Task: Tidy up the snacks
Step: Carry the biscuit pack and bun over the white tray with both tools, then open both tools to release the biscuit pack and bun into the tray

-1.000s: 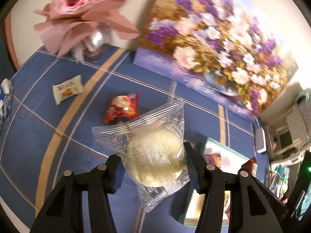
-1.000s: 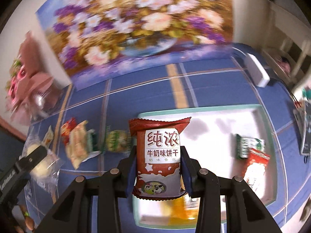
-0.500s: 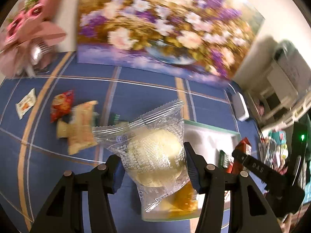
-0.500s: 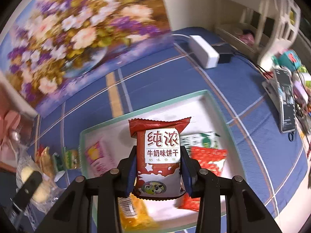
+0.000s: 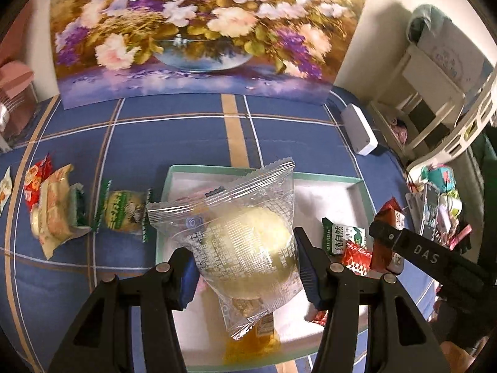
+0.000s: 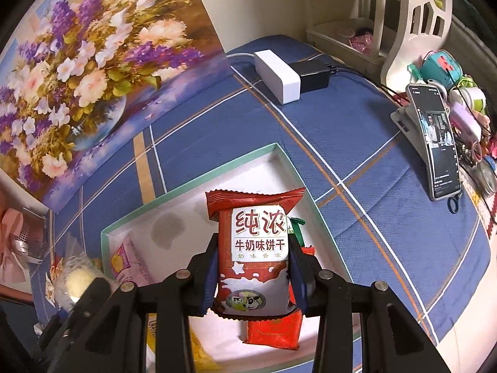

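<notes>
My left gripper (image 5: 245,272) is shut on a clear-wrapped yellow bun (image 5: 248,245), held above the white tray with a green rim (image 5: 326,195). My right gripper (image 6: 253,279) is shut on a red milk-biscuit packet (image 6: 253,248), held over the same tray (image 6: 186,214). Inside the tray lie a green-and-white packet (image 5: 343,237), a red packet (image 6: 273,329), a pink packet (image 6: 127,261) and an orange one (image 5: 251,346). Left of the tray on the blue cloth lie a green-wrapped snack (image 5: 122,211), a tan packet (image 5: 54,214) and a red packet (image 5: 34,177).
A flower painting (image 5: 198,31) stands at the back of the table. A white power box (image 6: 276,74) and black adapter sit behind the tray. A phone on a stand (image 6: 435,133) and small clutter lie at the right. A pink bouquet (image 5: 12,93) is at the far left.
Both grippers have swung right, carrying their snacks. The left gripper now holds the bun over the tray, and the right gripper's packet is over the tray's right part.
</notes>
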`<state>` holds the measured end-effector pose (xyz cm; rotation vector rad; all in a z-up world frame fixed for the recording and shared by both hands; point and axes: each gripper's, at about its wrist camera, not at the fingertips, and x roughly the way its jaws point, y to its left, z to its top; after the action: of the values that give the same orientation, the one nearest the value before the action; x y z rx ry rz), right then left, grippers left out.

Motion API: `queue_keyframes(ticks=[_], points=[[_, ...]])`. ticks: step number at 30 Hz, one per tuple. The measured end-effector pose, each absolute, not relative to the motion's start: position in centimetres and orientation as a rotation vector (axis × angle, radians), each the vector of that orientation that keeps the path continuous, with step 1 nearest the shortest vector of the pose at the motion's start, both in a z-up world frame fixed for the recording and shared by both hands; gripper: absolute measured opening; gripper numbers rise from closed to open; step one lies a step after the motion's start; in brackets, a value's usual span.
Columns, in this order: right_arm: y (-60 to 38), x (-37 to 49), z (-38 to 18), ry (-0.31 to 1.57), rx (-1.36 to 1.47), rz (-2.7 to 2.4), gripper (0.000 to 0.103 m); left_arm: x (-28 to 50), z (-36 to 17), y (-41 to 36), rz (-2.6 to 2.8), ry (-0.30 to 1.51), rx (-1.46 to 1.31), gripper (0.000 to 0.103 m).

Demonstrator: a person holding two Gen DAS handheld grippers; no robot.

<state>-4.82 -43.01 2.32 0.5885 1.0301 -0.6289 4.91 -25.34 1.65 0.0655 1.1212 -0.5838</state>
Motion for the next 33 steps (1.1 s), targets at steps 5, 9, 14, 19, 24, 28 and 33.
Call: queue_keyframes(ticks=[5, 9, 14, 19, 24, 28, 33], points=[[-43.0, -4.1, 1.5, 1.045, 0.599, -0.602, 0.042, 5.1, 0.7, -26.4, -0.592, 1.138, 0.104, 0.057], [-42.7, -3.4, 0.9, 1.063, 0.594, -0.587, 0.042, 5.5, -0.3, -27.1, -0.592, 1.165, 0.119, 0.057], [-42.6, -2.6, 0.4, 1.076, 0.596, -0.564, 0.042, 6.2, -1.6, -28.3, -0.588, 1.199, 0.121, 0.057], [-42.8, -2.2, 0.1, 1.082, 0.59, -0.568, 0.042, 6.5, -2.2, -29.8, -0.596, 1.211, 0.124, 0.057], [-43.4, -2.5, 0.1, 1.075, 0.606, -0.573, 0.042, 6.8, -2.9, -30.4, -0.598, 1.222, 0.119, 0.057], [-43.6, -2.5, -0.1, 1.078, 0.608, -0.575, 0.042, 6.8, -3.1, -30.6, -0.606, 1.215, 0.127, 0.057], [-43.6, -2.4, -0.2, 1.08, 0.609, -0.576, 0.042, 6.8, -3.2, -30.5, -0.609, 1.221, 0.125, 0.057]])
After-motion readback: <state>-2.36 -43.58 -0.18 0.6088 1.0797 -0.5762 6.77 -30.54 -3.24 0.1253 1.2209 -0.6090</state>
